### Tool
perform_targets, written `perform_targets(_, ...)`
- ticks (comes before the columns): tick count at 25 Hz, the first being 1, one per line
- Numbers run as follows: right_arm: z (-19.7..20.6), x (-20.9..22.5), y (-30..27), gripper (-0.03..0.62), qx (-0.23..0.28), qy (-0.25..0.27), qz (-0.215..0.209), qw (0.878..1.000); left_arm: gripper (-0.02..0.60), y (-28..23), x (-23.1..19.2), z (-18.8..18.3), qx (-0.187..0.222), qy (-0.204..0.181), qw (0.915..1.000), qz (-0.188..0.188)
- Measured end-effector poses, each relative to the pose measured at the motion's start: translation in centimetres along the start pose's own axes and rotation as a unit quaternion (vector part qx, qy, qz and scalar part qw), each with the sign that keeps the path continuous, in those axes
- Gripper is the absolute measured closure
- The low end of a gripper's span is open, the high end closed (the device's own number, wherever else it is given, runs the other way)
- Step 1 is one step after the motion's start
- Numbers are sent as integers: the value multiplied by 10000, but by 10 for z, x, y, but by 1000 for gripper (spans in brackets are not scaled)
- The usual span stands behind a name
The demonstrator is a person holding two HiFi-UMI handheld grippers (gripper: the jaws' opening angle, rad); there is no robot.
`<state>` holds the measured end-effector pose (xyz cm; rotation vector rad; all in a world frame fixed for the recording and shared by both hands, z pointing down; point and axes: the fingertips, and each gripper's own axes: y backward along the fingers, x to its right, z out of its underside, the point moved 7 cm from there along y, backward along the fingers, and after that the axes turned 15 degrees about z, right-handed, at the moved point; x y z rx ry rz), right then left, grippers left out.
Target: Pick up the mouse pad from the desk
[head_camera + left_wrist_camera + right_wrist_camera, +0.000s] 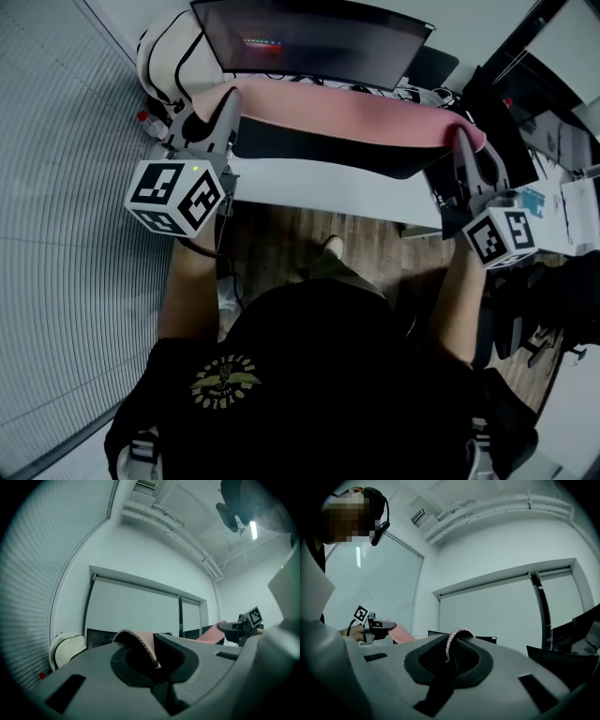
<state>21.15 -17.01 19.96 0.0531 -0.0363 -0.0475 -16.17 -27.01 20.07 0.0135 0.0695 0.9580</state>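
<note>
Gripping the pink mouse pad [347, 112] by one end in the left tongs [229, 101] and the other in the right tongs [462, 141], slung between them above the counter [319, 183], risking a slip from either thin pinch if stretched.

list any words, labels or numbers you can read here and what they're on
No text here can be read.
Shirt emblem: the lettering round it is too small to read.
Papers: the print is too blurred to read.
Monitor: only a coloured glow, no words.
Left marker cube and right marker cube: square patterns, no words.
</note>
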Motion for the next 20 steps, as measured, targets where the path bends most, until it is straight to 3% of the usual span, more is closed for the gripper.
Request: perform_targets(20,-3,1,22,572,-30,32,44,10000,558,9,17,-1,-49,14,9999,96)
